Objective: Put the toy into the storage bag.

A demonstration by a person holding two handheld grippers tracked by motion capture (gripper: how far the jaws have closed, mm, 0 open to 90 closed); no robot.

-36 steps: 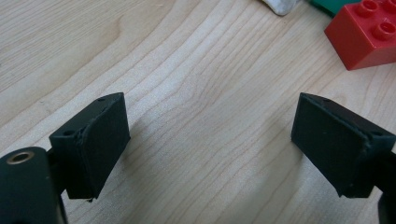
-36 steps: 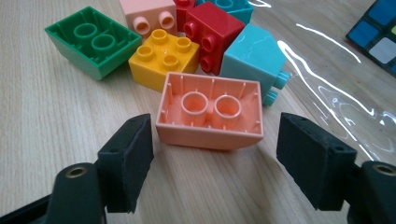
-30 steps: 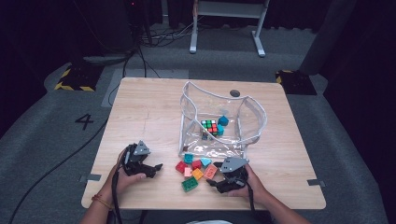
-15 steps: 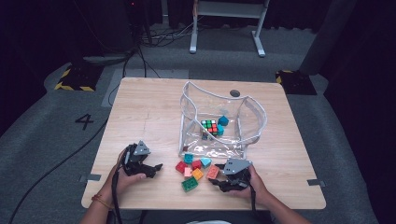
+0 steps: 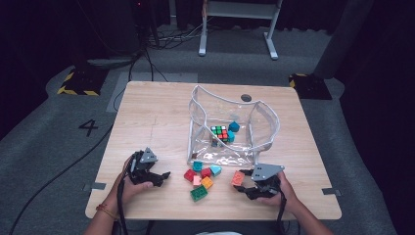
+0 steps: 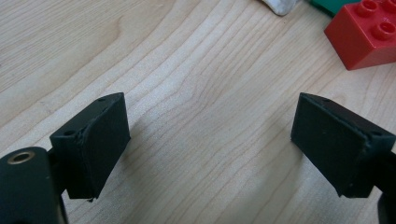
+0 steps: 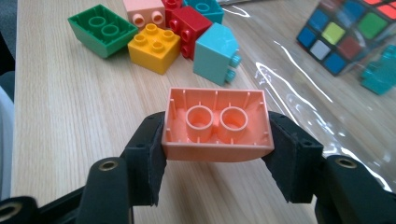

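My right gripper (image 7: pixel 217 156) is shut on an orange two-by-two-wide brick (image 7: pixel 217 123), held hollow side up just above the table; its jaws have just been closing with that brick between them. From above, the orange brick (image 5: pixel 238 178) sits at the tip of the right gripper (image 5: pixel 241 185), right of the brick pile (image 5: pixel 201 176). My left gripper (image 5: pixel 164 177) rests on the table left of the pile, open. Its jaws (image 6: pixel 210 140) stand wide over bare wood, with a red brick (image 6: pixel 366 30) farther ahead.
A clear plastic bag (image 5: pixel 264 122) stands open behind the pile, holding a Rubik's cube (image 5: pixel 219 133) and a teal brick (image 5: pixel 234 126). Green, yellow, red, pink and teal bricks lie loose in the pile. The table's front edge is close behind both hands.
The right gripper has closed on the orange brick and carried it up and to the right, away from the pile. The left gripper has stayed put.
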